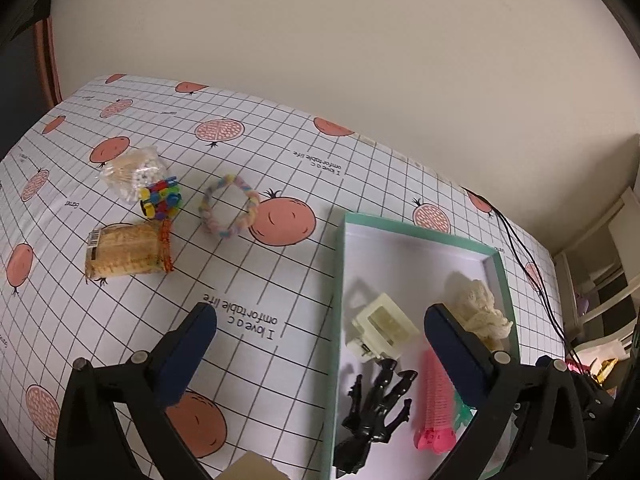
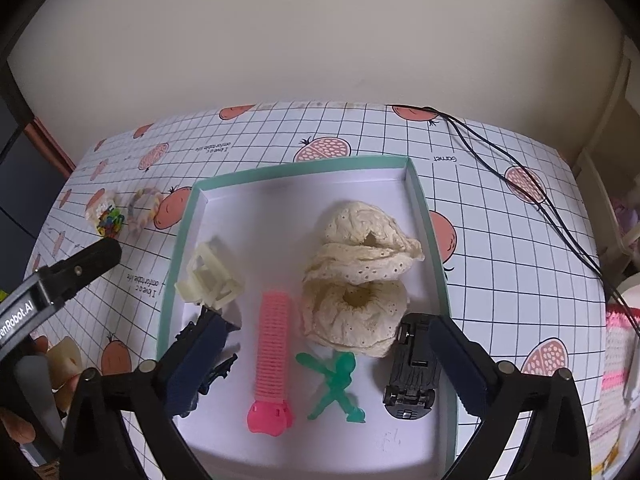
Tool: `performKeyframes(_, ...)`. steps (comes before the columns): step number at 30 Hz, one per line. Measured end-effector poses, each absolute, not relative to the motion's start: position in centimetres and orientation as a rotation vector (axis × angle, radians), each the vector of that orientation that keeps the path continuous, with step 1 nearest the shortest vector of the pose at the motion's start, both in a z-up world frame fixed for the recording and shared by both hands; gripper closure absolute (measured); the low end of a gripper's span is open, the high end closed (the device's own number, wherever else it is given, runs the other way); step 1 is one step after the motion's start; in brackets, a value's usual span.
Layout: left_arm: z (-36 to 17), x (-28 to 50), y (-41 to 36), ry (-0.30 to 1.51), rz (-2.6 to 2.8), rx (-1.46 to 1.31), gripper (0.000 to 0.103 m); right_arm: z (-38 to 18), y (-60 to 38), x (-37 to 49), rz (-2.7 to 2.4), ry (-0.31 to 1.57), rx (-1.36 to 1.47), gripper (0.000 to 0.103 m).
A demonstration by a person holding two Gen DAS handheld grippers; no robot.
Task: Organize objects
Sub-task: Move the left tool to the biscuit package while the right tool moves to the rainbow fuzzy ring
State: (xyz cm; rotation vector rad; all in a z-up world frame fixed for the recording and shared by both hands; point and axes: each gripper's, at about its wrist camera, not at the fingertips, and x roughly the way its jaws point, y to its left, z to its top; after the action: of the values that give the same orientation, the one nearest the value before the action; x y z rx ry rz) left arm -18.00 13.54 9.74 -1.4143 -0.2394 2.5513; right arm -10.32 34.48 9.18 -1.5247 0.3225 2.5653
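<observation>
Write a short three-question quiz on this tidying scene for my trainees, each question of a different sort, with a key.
1. True or false: the pink ridged plastic hair roller lies inside the shallow mint-rimmed cardboard box.
2. Which item is outside the box? A) cream plastic claw clip B) pastel braided rope ring C) green plastic toy figure
3. Fill in: the black toy car lies beside the cream lace ____.

Key: 1 true; 2 B; 3 fabric. Both sets of tongs, left and right, are open and empty.
</observation>
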Motion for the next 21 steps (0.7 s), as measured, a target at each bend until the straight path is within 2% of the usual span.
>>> performKeyframes(21,10.0,-19.7,8.7,-0.266,2.601,-1.424,0.0,8.6,31.1,-12.3,2.594,0.318,-1.559,0.0)
